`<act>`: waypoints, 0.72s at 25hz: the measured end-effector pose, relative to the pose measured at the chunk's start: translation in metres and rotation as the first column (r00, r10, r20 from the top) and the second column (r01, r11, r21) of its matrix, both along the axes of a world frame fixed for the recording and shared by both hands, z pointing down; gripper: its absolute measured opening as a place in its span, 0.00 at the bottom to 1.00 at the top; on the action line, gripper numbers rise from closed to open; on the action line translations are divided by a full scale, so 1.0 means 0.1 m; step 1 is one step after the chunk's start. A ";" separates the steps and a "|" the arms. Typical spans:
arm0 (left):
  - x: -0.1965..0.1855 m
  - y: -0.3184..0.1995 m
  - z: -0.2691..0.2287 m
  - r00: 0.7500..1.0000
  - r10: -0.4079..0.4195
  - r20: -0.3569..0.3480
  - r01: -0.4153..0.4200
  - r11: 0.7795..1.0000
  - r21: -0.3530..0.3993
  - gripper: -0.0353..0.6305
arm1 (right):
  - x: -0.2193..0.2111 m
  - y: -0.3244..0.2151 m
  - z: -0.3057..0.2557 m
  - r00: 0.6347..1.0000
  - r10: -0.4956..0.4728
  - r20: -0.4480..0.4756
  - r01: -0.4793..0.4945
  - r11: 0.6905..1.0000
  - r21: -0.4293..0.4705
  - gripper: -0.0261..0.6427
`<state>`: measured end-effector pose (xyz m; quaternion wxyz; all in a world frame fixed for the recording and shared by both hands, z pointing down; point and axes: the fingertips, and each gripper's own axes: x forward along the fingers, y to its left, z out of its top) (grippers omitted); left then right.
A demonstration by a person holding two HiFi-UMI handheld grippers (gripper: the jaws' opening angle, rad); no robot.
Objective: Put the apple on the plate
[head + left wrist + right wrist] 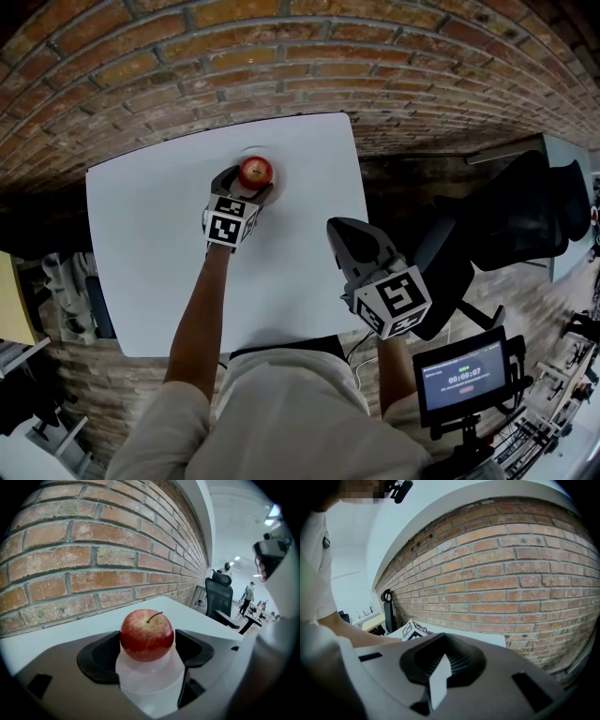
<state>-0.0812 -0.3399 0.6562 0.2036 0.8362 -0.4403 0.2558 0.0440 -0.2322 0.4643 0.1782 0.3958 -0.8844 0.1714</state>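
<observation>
One apple [256,172], far edge of the surface [150,253]
Left gripper [248,186] fingers [101,656] pinch its sides — likely steadying it onto the faint white plate [251,150]; right gripper [345,232] waits by the right edge, fingers together, empty.

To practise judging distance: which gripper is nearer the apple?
Left. The left gripper clasps the apple between its fingers; the right gripper hangs apart, near the right edge of the table.
</observation>
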 end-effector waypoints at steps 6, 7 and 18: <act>0.00 0.01 0.03 1.000 -0.008 0.008 0.009 1.000 -0.015 0.59 | 0.03 0.01 0.02 1.000 0.005 0.006 -0.005 1.000 -0.003 0.04; 0.00 0.01 0.03 1.000 -0.010 0.013 0.010 1.000 -0.016 0.59 | 0.03 0.02 0.03 1.000 0.005 0.006 -0.005 1.000 -0.004 0.04; -0.03 -0.02 0.07 0.999 -0.041 0.017 0.042 0.998 -0.046 0.59 | 0.08 0.03 0.03 0.999 0.013 0.035 -0.013 1.000 -0.006 0.04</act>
